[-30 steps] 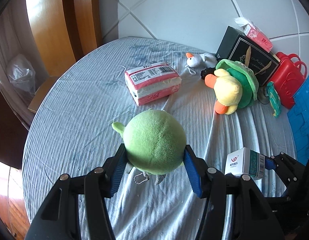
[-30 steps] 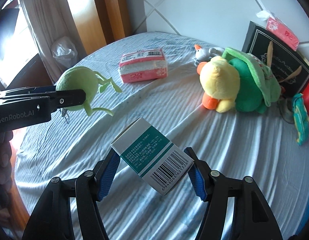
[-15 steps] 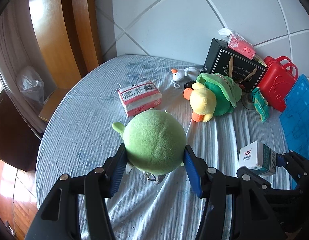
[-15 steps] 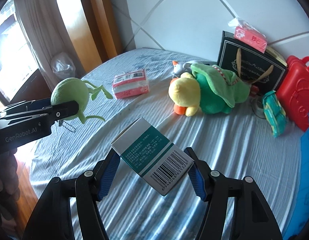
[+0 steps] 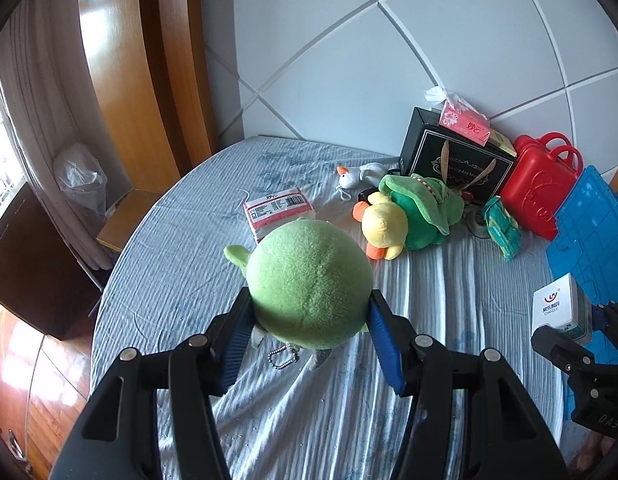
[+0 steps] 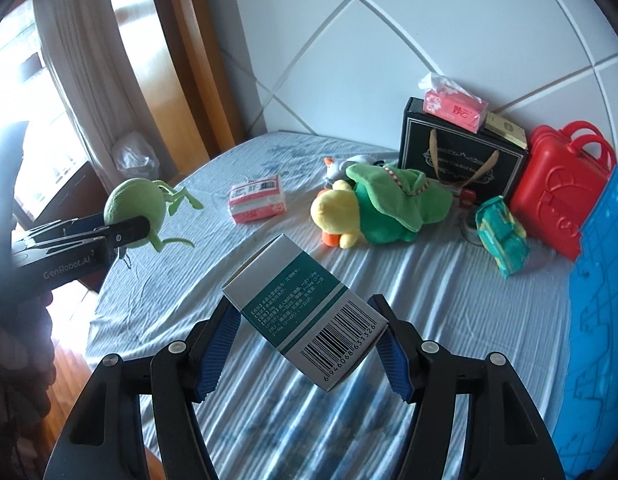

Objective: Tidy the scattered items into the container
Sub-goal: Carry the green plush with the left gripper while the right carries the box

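Both tools tilt downward — left tool [image 5: 309, 332] pinching green plush [image 5: 309, 280], right tool [image 6: 305, 344] gripping carton [image 6: 305, 312].

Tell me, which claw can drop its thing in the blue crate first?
Probably the right claw. It holds the box, and the blue crate sits right beside it. The left claw, gripping the green plush toy, is farther from the crate.

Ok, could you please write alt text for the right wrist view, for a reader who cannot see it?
The right gripper holds a white and teal box above a striped bedsheet. At left, the left gripper holds a green plush ball.
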The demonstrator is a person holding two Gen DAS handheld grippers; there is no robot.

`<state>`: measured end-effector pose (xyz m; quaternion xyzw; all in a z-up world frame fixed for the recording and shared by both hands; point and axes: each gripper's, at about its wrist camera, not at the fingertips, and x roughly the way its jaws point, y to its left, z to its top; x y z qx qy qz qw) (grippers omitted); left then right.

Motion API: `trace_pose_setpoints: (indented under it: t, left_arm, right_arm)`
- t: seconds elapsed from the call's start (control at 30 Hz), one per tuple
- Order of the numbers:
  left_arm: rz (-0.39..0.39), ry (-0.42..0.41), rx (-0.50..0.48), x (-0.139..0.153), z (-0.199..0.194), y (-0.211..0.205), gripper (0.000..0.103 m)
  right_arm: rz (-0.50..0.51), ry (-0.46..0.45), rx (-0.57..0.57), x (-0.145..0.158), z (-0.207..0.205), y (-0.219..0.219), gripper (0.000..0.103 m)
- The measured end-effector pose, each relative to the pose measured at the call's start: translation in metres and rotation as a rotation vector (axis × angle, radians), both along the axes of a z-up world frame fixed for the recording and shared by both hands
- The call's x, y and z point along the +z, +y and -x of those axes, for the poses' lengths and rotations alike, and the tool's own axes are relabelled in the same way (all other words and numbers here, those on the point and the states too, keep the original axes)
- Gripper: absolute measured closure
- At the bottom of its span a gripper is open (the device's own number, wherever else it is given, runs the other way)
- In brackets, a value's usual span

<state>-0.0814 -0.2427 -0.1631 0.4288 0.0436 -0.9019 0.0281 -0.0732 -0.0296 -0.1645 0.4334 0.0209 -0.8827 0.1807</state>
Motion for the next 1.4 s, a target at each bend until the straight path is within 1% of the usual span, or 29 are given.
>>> trace_pose_setpoints:
  t: [0.27, 0.47, 0.6, 0.9, 1.03, 1.4]
  left_arm:
    - [0.017, 0.039, -0.026, 0.028, -0.017, 0.035, 0.048]
    - [0.029, 0.063, -0.053, 0.047, -0.026, 0.063, 0.048]
    - [0.031, 0.078, -0.063, 0.059, -0.030, 0.077, 0.048]
    - [0.044, 0.099, -0.106, 0.074, -0.042, 0.120, 0.048]
    - [0.035, 0.109, -0.113, 0.080, -0.046, 0.136, 0.048]
    - [0.039, 0.139, -0.135, 0.101, -0.047, 0.189, 0.048]
  right_arm:
    - [-0.012, 0.011, 0.000, 0.025, -0.020, 0.030, 0.038]
    - [-0.028, 0.042, 0.006, 0.047, -0.033, 0.052, 0.038]
    - [-0.019, 0.059, -0.001, 0.061, -0.040, 0.068, 0.038]
    - [0.019, 0.079, -0.016, 0.084, -0.062, 0.105, 0.038]
    - [0.026, 0.096, -0.036, 0.092, -0.070, 0.127, 0.038]
    - [0.054, 0.097, -0.090, 0.099, -0.090, 0.195, 0.038]
